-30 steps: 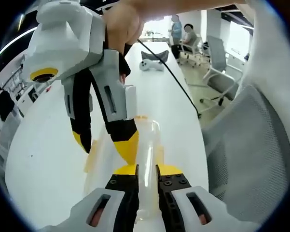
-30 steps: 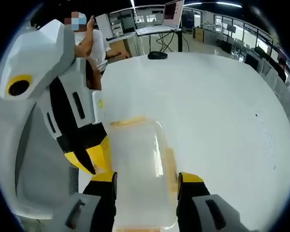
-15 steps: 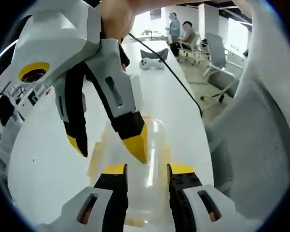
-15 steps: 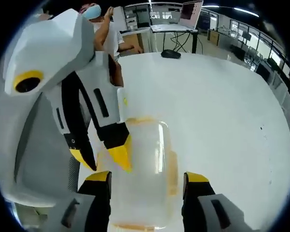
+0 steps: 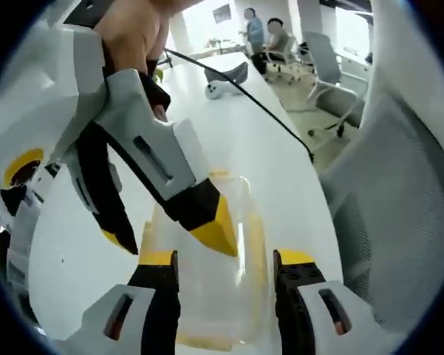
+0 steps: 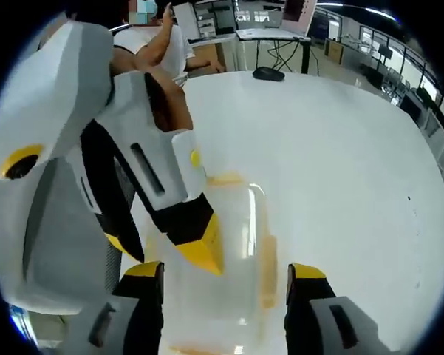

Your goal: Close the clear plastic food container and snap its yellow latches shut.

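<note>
We hold the left gripper point(image 5: 225, 270) and right gripper point(image 6: 225, 277), both with jaws apart, over the clear container point(image 5: 207, 274); no writing is readable.

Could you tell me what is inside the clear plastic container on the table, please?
Through the lid of the clear container, nothing shows but the white table. The left tool covers one corner.

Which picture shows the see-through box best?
The right gripper view. There the clear container lies broad on the white table, its lid and yellow side latch plain to see. In the left gripper view the container is narrower, partly hidden behind the right gripper.
</note>
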`<state>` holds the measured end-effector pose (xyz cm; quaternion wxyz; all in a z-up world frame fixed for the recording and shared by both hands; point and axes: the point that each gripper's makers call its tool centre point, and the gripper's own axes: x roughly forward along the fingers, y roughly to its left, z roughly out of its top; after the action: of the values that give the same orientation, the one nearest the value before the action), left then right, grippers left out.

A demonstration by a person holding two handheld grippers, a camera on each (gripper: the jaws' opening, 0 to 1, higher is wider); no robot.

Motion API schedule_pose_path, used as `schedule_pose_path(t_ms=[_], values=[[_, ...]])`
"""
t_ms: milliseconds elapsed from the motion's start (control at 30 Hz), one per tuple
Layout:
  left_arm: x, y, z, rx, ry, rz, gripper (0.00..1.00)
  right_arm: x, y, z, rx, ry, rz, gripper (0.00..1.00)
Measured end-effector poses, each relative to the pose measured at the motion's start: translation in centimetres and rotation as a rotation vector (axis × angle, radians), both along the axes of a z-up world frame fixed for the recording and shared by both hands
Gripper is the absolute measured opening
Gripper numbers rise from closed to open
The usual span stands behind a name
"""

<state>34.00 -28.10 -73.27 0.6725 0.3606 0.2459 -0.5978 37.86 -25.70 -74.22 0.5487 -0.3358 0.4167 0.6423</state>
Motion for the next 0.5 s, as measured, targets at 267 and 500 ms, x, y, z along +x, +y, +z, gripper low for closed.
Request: schedule_pose_path(t_ms=[267, 500], values=[[0.1, 0.1, -0.5, 0.034, -0.056, -0.032, 0.52, 0.3, -0.1, -0.3, -0.008, 0.023, 0.002, 0.72], [0.1, 0.0, -0.7, 0.064, -0.106, -0.037, 0.53, -0.5, -0.4, -0.7, -0.035, 0.098, -0.001, 0.7]])
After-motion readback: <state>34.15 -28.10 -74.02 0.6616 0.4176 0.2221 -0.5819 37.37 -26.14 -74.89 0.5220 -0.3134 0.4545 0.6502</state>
